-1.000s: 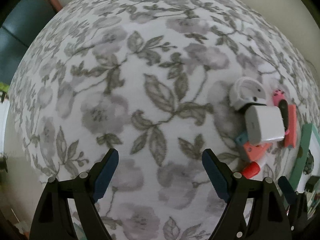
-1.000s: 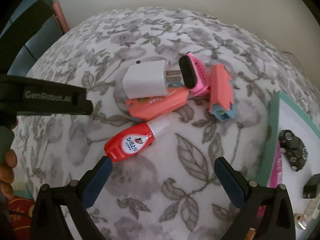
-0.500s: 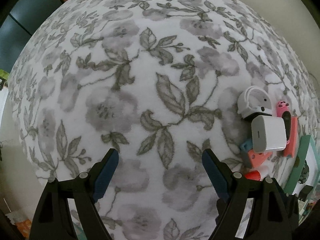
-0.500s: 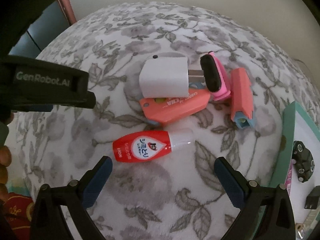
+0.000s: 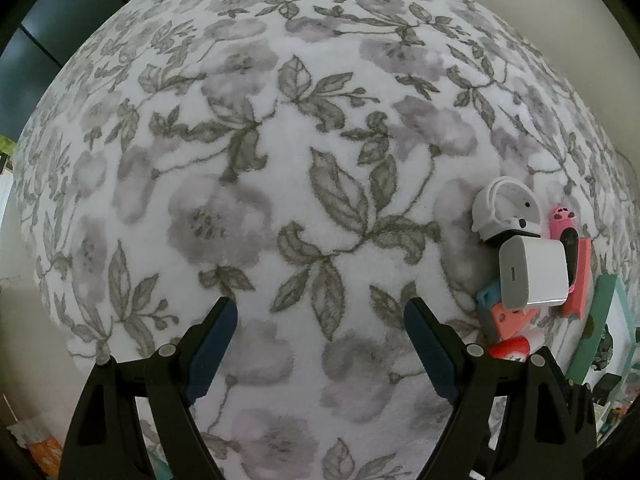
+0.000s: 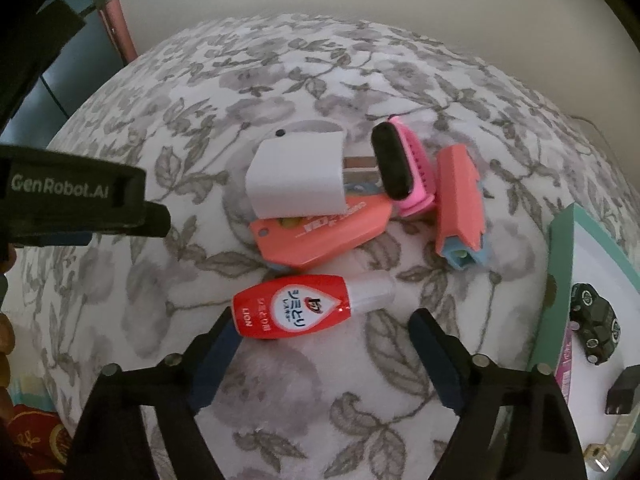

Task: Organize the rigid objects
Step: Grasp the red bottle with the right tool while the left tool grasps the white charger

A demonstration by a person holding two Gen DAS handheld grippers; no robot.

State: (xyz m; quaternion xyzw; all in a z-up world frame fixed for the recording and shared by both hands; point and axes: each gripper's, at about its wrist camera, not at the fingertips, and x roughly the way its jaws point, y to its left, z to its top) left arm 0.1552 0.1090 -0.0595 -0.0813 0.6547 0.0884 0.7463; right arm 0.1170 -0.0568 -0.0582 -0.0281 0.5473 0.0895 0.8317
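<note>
A: Your right gripper (image 6: 322, 330) points down at the flowered cloth (image 6: 280, 380), and its jaws are closing. The red bottle (image 6: 298, 306) lies on its side in the lower middle of the frame, just past the fingertips. Its red end sits close by the left pad (image 6: 214, 360), but I cannot tell whether they touch. The right pad is well clear of its white cap.

B: And the rest of your pile?

A: Above the bottle, in the middle of the frame, the white charger block (image 6: 296, 178) rests on a coral flat case (image 6: 320, 232). To its right a pink and black piece (image 6: 402, 172) leans against a coral and blue cutter (image 6: 458, 208). At the right edge, the teal-rimmed tray (image 6: 560, 248) holds a small dark toy car (image 6: 596, 326).

B: Your left side?

A: Your left gripper (image 5: 316, 340) hangs over bare cloth with its fingers spread wide and nothing between them. In that view the pile sits at the right edge, with a white round case (image 5: 504, 212) just above the charger.
</note>
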